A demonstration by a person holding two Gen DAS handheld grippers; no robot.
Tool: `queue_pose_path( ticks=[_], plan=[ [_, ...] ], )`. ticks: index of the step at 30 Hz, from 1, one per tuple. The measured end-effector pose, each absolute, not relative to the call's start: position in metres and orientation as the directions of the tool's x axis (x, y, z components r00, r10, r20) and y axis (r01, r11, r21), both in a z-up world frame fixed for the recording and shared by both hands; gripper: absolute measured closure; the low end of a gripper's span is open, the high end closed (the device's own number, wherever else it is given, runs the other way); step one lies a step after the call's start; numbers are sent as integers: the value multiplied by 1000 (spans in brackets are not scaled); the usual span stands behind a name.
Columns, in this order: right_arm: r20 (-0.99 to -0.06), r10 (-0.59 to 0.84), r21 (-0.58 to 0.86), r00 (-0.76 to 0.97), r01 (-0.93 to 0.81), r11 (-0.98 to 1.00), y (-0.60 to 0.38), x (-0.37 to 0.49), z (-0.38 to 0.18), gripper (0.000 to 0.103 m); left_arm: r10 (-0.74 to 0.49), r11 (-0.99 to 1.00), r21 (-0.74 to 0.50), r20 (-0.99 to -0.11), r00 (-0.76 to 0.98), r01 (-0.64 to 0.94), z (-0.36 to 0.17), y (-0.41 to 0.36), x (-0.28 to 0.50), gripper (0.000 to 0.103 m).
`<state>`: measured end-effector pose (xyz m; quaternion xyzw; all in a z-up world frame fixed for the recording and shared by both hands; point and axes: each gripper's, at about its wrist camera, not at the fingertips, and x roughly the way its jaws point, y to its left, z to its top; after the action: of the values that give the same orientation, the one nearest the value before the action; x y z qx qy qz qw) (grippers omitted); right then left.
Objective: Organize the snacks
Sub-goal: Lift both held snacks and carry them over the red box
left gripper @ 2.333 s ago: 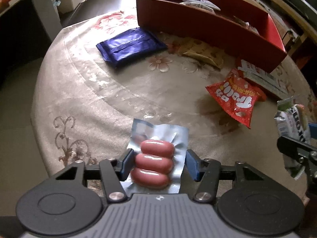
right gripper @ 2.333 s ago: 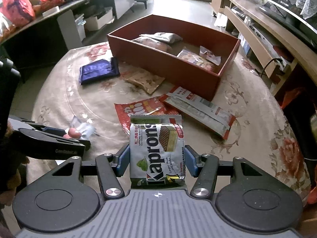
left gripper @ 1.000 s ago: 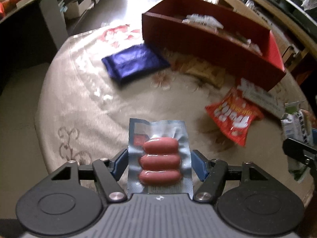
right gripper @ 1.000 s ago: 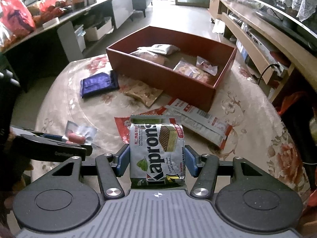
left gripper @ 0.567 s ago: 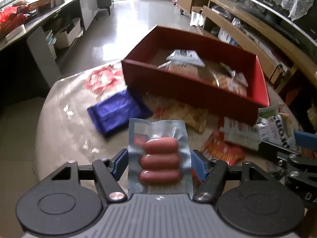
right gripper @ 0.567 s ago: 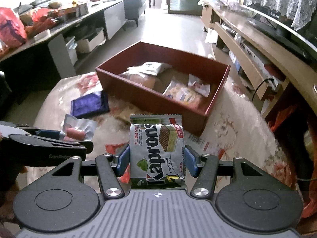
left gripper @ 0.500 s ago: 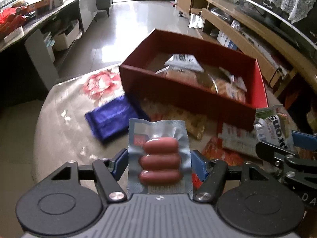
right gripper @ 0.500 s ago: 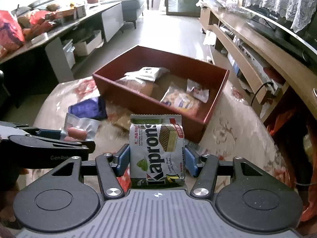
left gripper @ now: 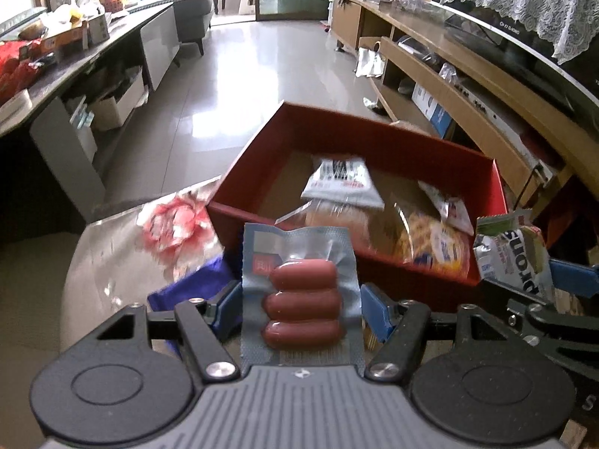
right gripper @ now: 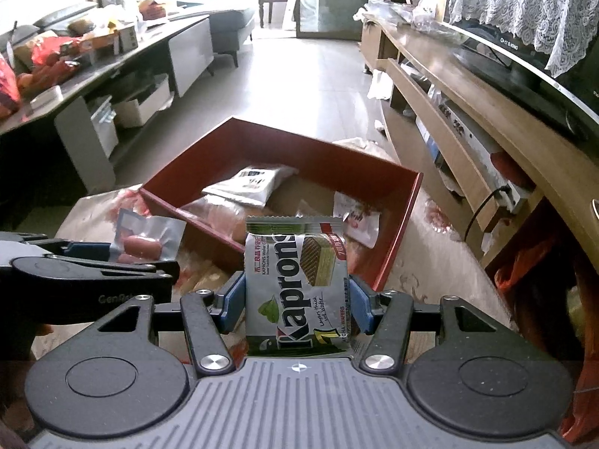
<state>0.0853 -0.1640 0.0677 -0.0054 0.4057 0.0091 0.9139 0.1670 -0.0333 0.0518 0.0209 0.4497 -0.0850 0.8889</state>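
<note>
Where tiled floor (left gripper: 239, 75) gleams, floral tablecloth (left gripper: 112, 262), red box (left gripper: 374, 142)

On the silver and green foil wafer packet (right gripper: 297, 284), held between the blue pads of the right gripper (right gripper: 297, 295), the brand "Kaprons" is printed in large white letters running up the pack. Beneath it "Layers thick cut Wafer" and "MATCHA WAFERS" can be read, and near the top "KAPRONS Wafer" under a line of Chinese characters. On the black body of the left gripper (right gripper: 93, 280), to the left of that tool, "GenRob" is read in part, the rest being covered. On the vacuum-sealed clear sausage pack (left gripper: 301, 295) a small red label is seen, its print illegible. Lettering on the television frame (right gripper: 509, 46), far right, is too small to be made out.
</note>
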Motion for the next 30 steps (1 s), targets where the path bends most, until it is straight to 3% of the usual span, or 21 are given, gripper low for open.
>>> queue_pose_path(
  ticks=[16,30],
  plan=[
    [-726,-2,15,688,19,1000,-176,130,72,39,-122,986,-25,-785,608,165,57,-54,221,32],
    [-751,-21,26,660,61,998,-191,168,51,39,-81,988,14,-803,591,155,32,-76,260,32]
  ],
)
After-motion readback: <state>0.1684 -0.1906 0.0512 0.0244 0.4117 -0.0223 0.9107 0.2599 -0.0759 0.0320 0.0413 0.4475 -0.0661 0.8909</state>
